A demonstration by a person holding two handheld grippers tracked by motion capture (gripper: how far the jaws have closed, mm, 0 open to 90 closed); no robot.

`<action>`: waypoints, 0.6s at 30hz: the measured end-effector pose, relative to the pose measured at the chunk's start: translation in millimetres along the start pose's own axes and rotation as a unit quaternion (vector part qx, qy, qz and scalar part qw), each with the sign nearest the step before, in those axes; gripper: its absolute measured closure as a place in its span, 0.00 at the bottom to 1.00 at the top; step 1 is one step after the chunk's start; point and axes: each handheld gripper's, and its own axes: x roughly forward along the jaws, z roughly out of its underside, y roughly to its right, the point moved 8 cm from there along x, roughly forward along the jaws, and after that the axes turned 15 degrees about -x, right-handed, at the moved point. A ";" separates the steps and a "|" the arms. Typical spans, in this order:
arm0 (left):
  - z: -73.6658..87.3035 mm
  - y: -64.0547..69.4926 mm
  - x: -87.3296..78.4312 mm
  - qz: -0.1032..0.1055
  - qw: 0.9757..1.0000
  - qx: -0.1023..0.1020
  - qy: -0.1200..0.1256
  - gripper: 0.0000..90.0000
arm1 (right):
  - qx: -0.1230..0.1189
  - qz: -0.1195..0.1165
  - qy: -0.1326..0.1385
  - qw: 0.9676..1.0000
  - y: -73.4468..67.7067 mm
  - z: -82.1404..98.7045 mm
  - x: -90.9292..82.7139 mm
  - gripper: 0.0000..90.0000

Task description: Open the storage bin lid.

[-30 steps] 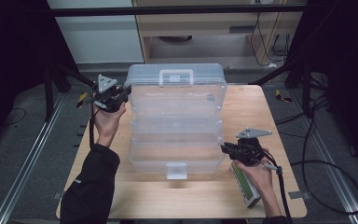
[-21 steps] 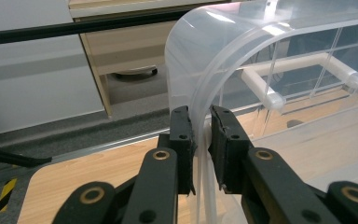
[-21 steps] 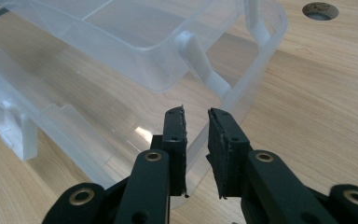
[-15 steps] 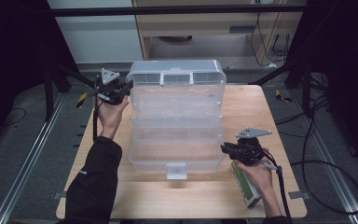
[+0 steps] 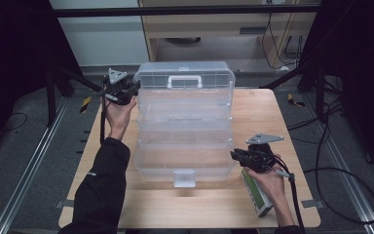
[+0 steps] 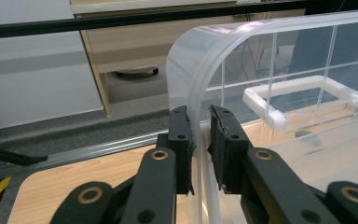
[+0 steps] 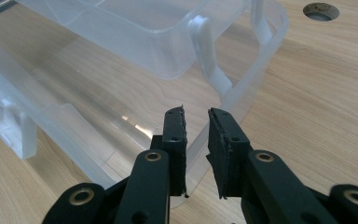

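Clear plastic tiered organizer box (image 5: 184, 127) stands mid-worktop (image 5: 272, 112), fanned open in steps: lid section with white handle (image 5: 185, 81) toward the far edge, base tray with front latch (image 5: 184, 178) toward the near edge. Left gripper (image 5: 122, 90) at the far-left corner of the box; in the left gripper view its jaws straddle the curved rim of the lid section (image 6: 193, 93), narrowly apart with the wall between them, and appear clamped on it, though pad contact is not fully resolved. Right gripper (image 5: 237, 157) at the near-right corner of the base tray; in the right gripper view the jaws straddle the tray's rim (image 7: 242, 112) at a similar narrow gap, apparently pinching it. A green-and-white device (image 5: 256, 194) lies on the worktop under the right hand. Judgement: step in hand is opening or closing the tiers, right side anchoring the base. Next move likely requires swinging the lid section on its hinged links without the thin rim slipping from the jaws or the base lifting.
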 end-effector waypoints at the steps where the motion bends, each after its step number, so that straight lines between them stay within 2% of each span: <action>1: -0.4 0.1 1.3 -0.002 1.000 0.001 -0.002 0.87 | 0.000 0.000 0.000 1.000 0.1 0.0 0.0 0.86; 11: -2.0 -3.8 15.3 -0.008 1.000 -0.008 -0.010 0.86 | -0.001 0.000 0.000 1.000 0.0 0.0 0.0 0.86; 18: -2.1 -5.1 22.4 -0.015 1.000 -0.002 -0.012 0.86 | -0.001 0.000 0.000 1.000 -0.2 0.1 -0.1 0.86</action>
